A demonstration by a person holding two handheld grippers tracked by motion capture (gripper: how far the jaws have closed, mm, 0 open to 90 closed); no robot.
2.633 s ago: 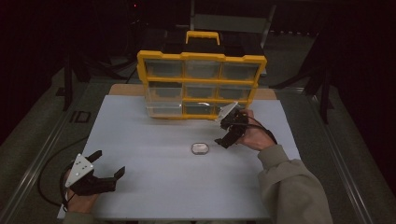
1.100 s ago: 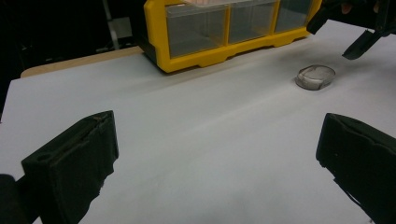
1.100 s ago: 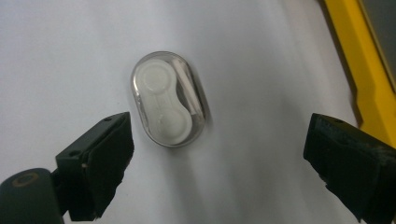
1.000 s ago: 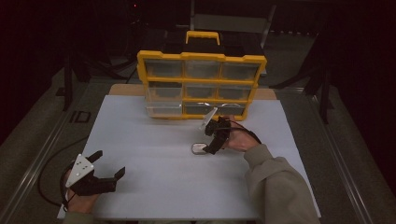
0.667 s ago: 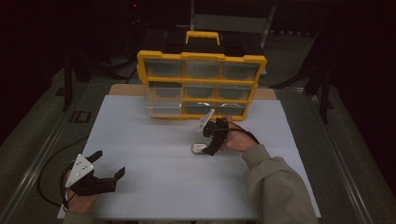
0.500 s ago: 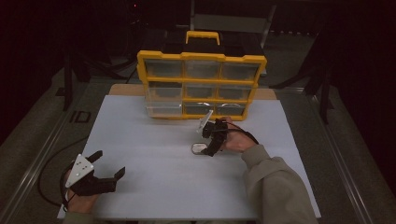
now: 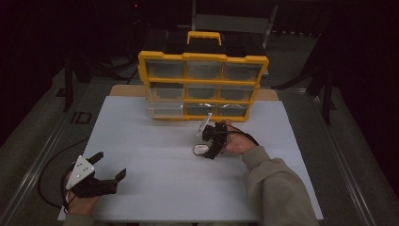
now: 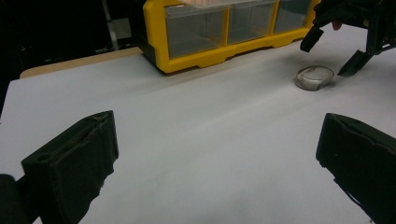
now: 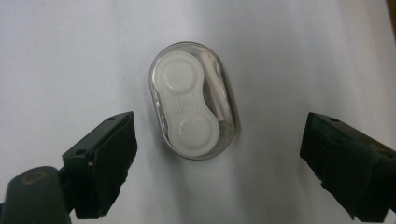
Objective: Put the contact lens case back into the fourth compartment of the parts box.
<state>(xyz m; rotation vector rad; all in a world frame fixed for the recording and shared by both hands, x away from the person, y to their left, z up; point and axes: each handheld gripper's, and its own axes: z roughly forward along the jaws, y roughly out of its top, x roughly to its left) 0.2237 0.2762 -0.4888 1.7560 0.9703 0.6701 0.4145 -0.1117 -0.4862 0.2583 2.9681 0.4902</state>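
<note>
The drawers of the yellow organizer [image 7: 202, 87] are looking hazy, their contents hard to make out. On the white table [image 7: 155, 179], a clear oval case [image 9: 193, 99] is lying flat, holding a white two-cup piece. The right gripper [image 7: 207, 149] is hovering over it, jaws spread on either side without touching. The left gripper [image 7: 106, 175] is resting well apart, gaping and empty.

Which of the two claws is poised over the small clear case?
The right claw, open and straddling the clear case. The left claw sits open near the table's front-left corner.
</note>
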